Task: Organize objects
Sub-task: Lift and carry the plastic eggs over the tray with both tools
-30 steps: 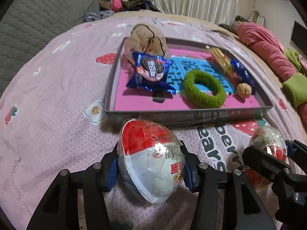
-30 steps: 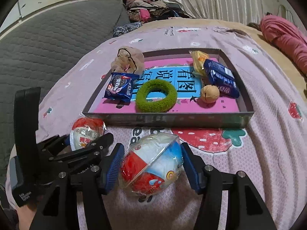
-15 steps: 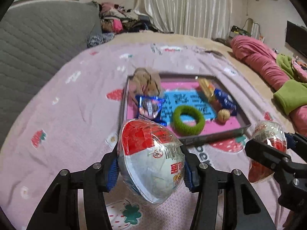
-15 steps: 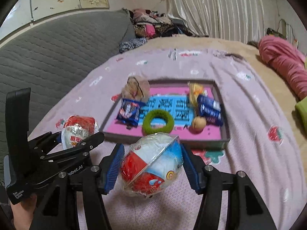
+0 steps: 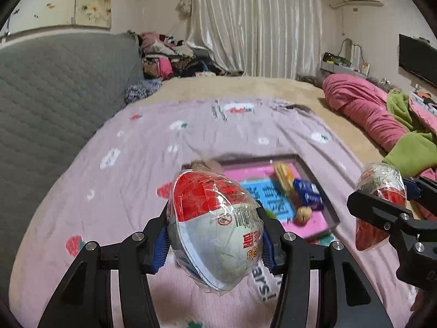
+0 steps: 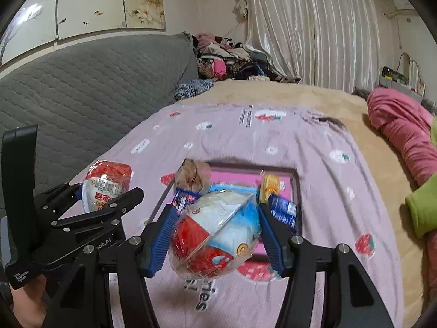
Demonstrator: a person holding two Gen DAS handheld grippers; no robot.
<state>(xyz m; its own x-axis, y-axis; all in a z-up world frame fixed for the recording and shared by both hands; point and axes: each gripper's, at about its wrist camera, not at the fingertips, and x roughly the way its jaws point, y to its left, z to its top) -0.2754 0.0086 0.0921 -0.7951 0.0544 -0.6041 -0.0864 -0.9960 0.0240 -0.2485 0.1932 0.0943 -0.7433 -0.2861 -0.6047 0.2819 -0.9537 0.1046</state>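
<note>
Left wrist view: your left gripper [image 5: 214, 242] is clamped on a wrapped egg-shaped toy, the red-and-white egg [image 5: 214, 229], which fills the lower middle of the frame and is held up above the bed. Its blue finger pads [image 5: 161, 246] press against both sides of the wrapper. Beyond it lies the pink blanket [image 5: 136, 180], printed with strawberries, and on the blanket sits the gray tray [image 5: 329, 207]. The tray is blurred, but you can make out a yellow snack packet [image 5: 284, 173], a blue wrapper [image 5: 308, 194] and a walnut [image 5: 303, 213] inside it. At the right edge, your right gripper [image 5: 379, 205] holds a second wrapped egg.

Right wrist view: your right gripper [image 6: 215, 232] is closed tight around the red, white and blue egg [image 6: 215, 232], also held in the air over the blanket. Directly behind it is the tray [image 6: 296, 188], with a beige plush toy [image 6: 192, 176] at its far-left corner, and the yellow packet and blue wrapper along its right side. To the left, your left gripper [image 6: 105, 195] carries the red-and-white egg [image 6: 106, 183]. A gray quilted headboard [image 6: 90, 93] stands along the left.
</note>
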